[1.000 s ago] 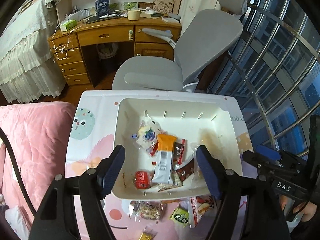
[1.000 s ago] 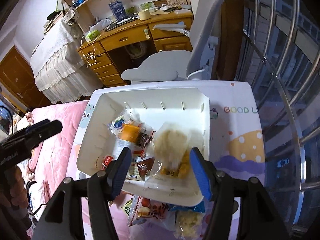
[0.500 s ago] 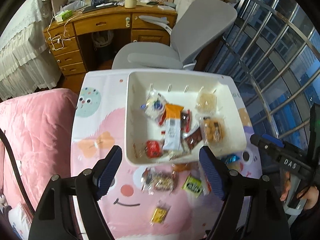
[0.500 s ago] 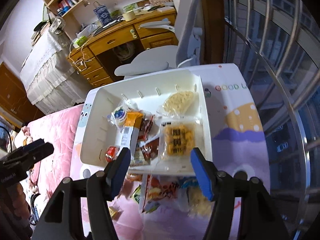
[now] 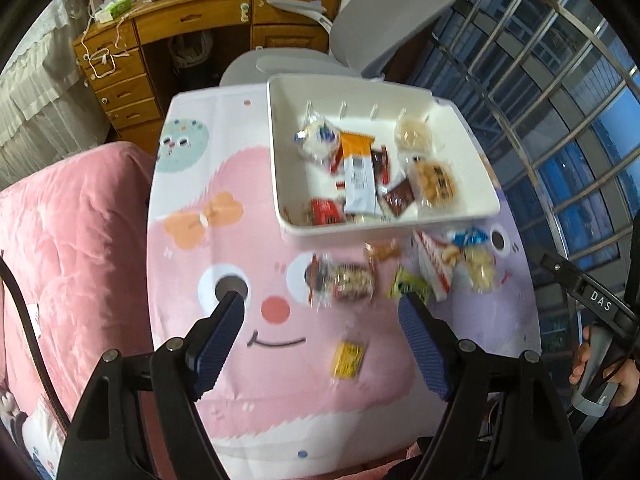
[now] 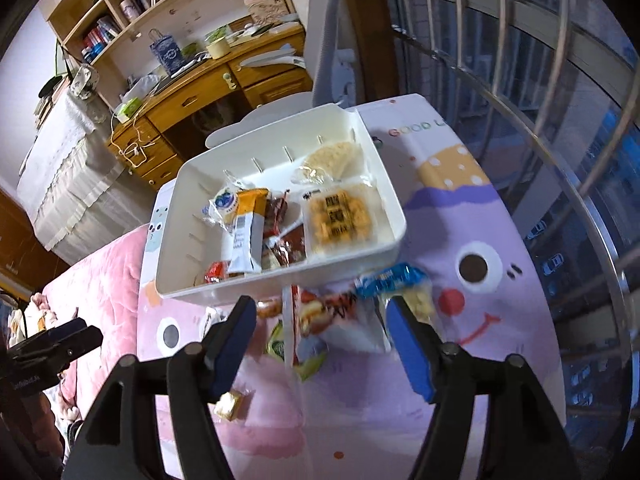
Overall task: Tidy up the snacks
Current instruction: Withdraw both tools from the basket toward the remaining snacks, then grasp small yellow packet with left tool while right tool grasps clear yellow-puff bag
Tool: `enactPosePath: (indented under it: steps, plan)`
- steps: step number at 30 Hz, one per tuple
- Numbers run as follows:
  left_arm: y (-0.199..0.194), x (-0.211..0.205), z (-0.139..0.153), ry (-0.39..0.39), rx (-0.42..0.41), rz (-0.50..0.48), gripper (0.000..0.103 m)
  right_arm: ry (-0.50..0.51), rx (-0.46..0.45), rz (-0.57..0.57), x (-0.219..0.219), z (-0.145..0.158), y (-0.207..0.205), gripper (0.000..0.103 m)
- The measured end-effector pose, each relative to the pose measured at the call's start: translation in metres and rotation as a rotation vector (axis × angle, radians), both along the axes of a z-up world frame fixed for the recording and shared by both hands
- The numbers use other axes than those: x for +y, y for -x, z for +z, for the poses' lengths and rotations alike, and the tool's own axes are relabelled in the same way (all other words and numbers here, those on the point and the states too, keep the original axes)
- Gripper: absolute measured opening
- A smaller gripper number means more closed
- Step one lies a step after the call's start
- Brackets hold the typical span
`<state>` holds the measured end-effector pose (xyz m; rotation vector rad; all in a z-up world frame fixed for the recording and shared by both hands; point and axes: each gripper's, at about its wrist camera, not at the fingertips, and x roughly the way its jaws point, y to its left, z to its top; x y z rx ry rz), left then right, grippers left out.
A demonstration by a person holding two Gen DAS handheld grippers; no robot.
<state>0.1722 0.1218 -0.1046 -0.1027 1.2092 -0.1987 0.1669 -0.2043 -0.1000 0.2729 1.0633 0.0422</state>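
A white bin (image 5: 460, 128) (image 6: 384, 200) sits on the cartoon-print table and holds several snack packs, among them an orange-and-white bar (image 5: 358, 168) (image 6: 248, 236) and a cookie pack (image 5: 434, 182) (image 6: 340, 218). Several loose snacks lie on the table in front of it: a nut pack (image 5: 344, 280), a green pack (image 5: 410, 286) (image 6: 278, 344), a red-white bag (image 5: 436, 264) (image 6: 324, 316), a blue pack (image 6: 390, 280) and a small yellow pack (image 5: 348, 360) (image 6: 230, 404). My left gripper (image 5: 320, 334) is open and empty above the table near the yellow pack. My right gripper (image 6: 322, 340) is open and empty above the loose snacks.
A pink quilt (image 5: 68, 248) lies left of the table. A grey office chair (image 5: 384, 40) and a wooden desk (image 5: 192, 28) stand behind the table. A metal window grille (image 5: 560, 100) runs along the right. The other handheld gripper shows at the right edge (image 5: 596, 300).
Both grippers have pulled back and up from the bin, so more table and the loose snacks in front of the bin have come into view. A cookie pack now lies in the bin.
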Motion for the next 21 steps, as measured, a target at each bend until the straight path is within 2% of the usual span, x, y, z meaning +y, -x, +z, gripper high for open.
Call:
enactPosePath:
  steps: [6, 11, 21]
  plan:
    - [0.026, 0.004, -0.023, 0.025, 0.021, -0.026, 0.078, 0.041, -0.023, -0.041, 0.002, -0.009, 0.040, 0.071]
    - [0.042, 0.002, -0.042, 0.046, 0.041, -0.039, 0.078, 0.040, -0.007, -0.076, -0.002, -0.024, 0.067, 0.071]
    - [0.051, -0.011, -0.084, 0.027, 0.127, 0.015, 0.078, 0.106, 0.020, -0.073, -0.016, -0.049, 0.082, 0.071]
